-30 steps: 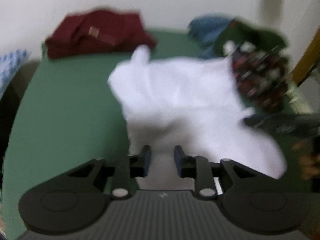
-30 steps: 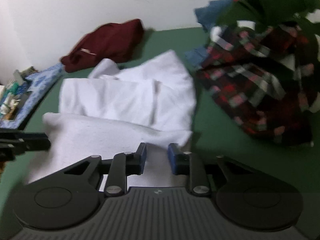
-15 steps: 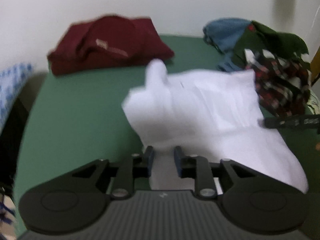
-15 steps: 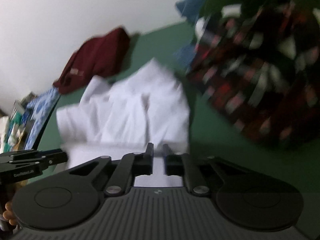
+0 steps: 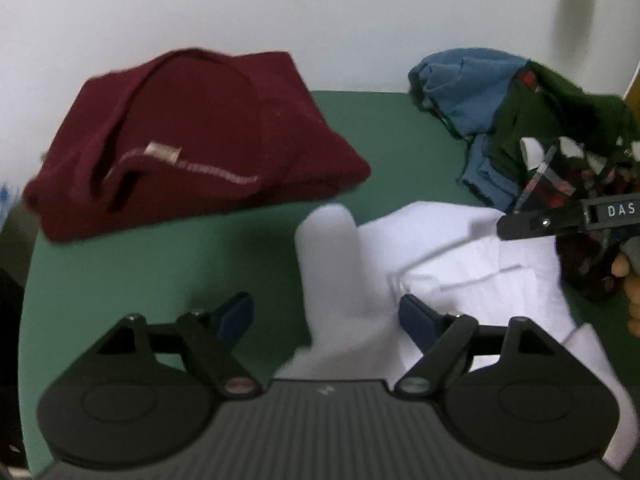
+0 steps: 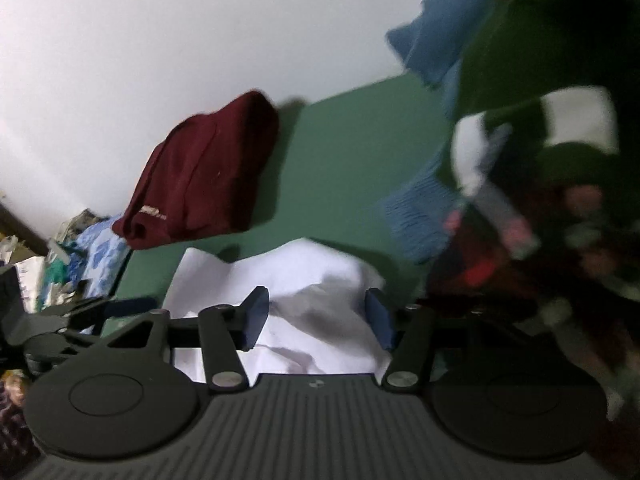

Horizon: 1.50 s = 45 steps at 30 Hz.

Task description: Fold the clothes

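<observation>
White garment (image 5: 460, 264) lies between spread left fingers (image 5: 236, 316), apparently unheld.

The plaid pile (image 6: 560, 248) beside the white shirt (image 6: 304, 280) was badly blurred; the frame's edge cut the shirt (image 5: 472, 272) off.

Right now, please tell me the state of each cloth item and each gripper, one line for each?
left gripper: open, holding nothing.
right gripper: open, holding nothing.
white garment: partly folded, lying rumpled on the green table.
maroon garment: folded, lying by the wall.
blue garment: unfolded, in the heap.
dark green garment: unfolded, on the heap.
plaid garment: unfolded, crumpled in the heap.
</observation>
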Available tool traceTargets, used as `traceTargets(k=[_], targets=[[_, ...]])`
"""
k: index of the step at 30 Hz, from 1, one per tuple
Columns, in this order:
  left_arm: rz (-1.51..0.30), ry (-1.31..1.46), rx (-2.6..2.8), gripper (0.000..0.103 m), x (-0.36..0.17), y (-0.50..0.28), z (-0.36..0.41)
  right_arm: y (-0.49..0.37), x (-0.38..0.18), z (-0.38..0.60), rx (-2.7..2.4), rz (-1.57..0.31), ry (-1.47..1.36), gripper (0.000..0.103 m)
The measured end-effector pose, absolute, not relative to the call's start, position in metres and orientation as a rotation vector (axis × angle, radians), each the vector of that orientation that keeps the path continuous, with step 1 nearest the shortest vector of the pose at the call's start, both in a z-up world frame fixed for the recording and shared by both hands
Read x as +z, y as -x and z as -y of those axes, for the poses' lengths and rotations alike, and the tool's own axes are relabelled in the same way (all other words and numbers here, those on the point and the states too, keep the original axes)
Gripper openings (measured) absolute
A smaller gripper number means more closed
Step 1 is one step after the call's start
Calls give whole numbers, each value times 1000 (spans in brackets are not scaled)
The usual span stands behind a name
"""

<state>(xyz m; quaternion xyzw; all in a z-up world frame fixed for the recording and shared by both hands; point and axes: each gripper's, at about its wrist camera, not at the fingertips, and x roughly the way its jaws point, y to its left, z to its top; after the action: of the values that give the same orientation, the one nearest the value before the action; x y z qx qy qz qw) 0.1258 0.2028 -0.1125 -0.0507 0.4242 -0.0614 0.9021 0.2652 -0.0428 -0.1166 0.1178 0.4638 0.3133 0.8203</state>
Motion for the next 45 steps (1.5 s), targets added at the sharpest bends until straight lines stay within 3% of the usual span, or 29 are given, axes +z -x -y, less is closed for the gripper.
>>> traceTargets(k=[5, 7, 8, 9, 11, 12, 13, 15, 22, 28, 35, 38, 43, 45], targets=[[-889, 98, -149, 81, -122, -148, -200, -275, -121, 29, 712, -982, -198, 58], [-880, 105, -161, 76, -124, -150, -199, -274, -121, 28, 728, -966, -156, 49], [-875, 113, -171, 64, -123, -149, -198, -273, -121, 28, 730, -957, -120, 30], [-871, 121, -181, 52, -123, -149, -198, -273, -121, 29, 730, -951, -99, 21], [-869, 163, -207, 38, -124, -148, -200, -273, -121, 35, 734, -951, -97, 17], [-871, 190, -214, 20, -124, -147, -202, -272, -120, 38, 737, -946, -99, 15], [-874, 205, -214, 11, -124, -147, -204, -271, -118, 40, 741, -939, -104, 15], [-865, 218, -206, 4, -121, -144, -206, -267, -113, 43, 754, -912, -105, 14], [-724, 116, -207, 3, -69, -103, -191, -237, -75, 61, 834, -810, -144, 14], [-609, 34, -269, 3, -18, -8, -179, -166, -34, 99, 955, -757, -129, 14], [-731, -55, -346, 3, -45, 97, -139, -55, -46, 111, 1036, -815, 109, 15], [-842, -175, -316, 3, -91, 118, -119, -19, -76, 104, 1019, -893, 276, 28], [-885, -281, -281, 4, -109, 136, -117, 7, -57, 118, 962, -826, 198, 29], [-834, -289, -264, 12, -92, 142, -118, 9, -39, 120, 920, -718, 132, 47]])
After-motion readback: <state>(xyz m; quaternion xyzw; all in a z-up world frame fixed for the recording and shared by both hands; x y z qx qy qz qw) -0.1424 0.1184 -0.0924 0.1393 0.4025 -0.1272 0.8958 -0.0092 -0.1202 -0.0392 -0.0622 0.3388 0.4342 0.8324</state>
